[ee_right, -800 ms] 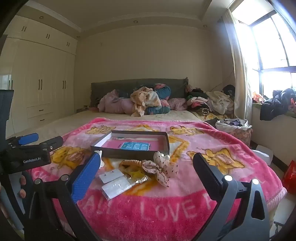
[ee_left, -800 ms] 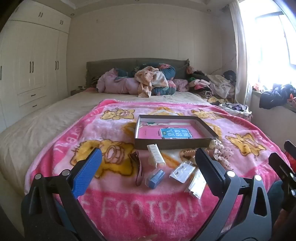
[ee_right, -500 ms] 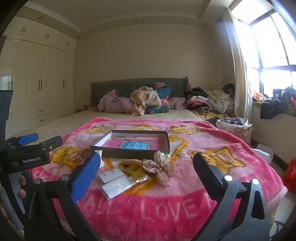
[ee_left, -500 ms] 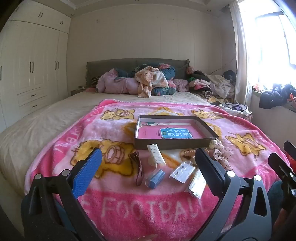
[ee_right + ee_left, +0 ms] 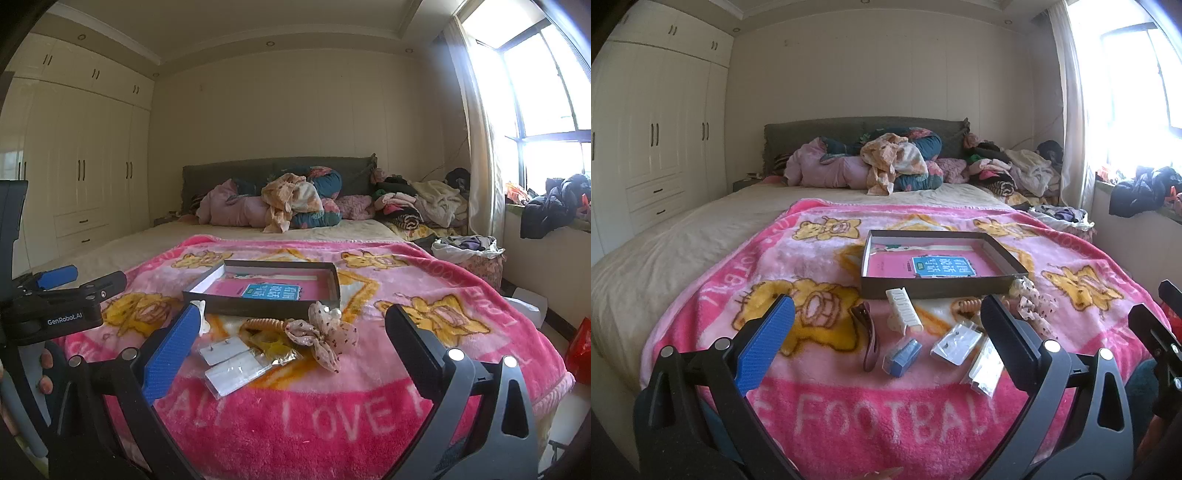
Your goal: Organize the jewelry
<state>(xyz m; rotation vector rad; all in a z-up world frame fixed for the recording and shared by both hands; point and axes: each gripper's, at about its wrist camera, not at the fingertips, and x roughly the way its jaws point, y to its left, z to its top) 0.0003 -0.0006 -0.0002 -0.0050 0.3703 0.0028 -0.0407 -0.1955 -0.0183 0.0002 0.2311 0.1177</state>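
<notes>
Both grippers spread wide, nothing held: left gripper [image 5: 886, 328], right gripper [image 5: 291, 328], hovering over blanket [image 5: 849, 417] at near edge.

Box [image 5: 938, 291] open, mid-blanket. Items loose on blanket between box and grippers:
- white clip [image 5: 904, 311]: looks rigid, light; pinch across narrow sides.
- brown clip [image 5: 867, 334]: slim, curved, likely slick; grip mid-length.
- blue piece [image 5: 901, 357]: small, blocky, easy.
- earring packets [image 5: 236, 360]: flat, probably slippery film; take by raised edge.
- bow [image 5: 325, 334]: soft, compressible; grab at centre knot.
- coil tie [image 5: 967, 306]: springy.

Both wrist cameras are looking low along the bed toward the headboard [image 5: 864, 127]; the right one is sitting further right; both are sharing the shallow box [image 5: 942, 286] [image 5: 258, 306] on the pink blanket [image 5: 849, 413]
</notes>
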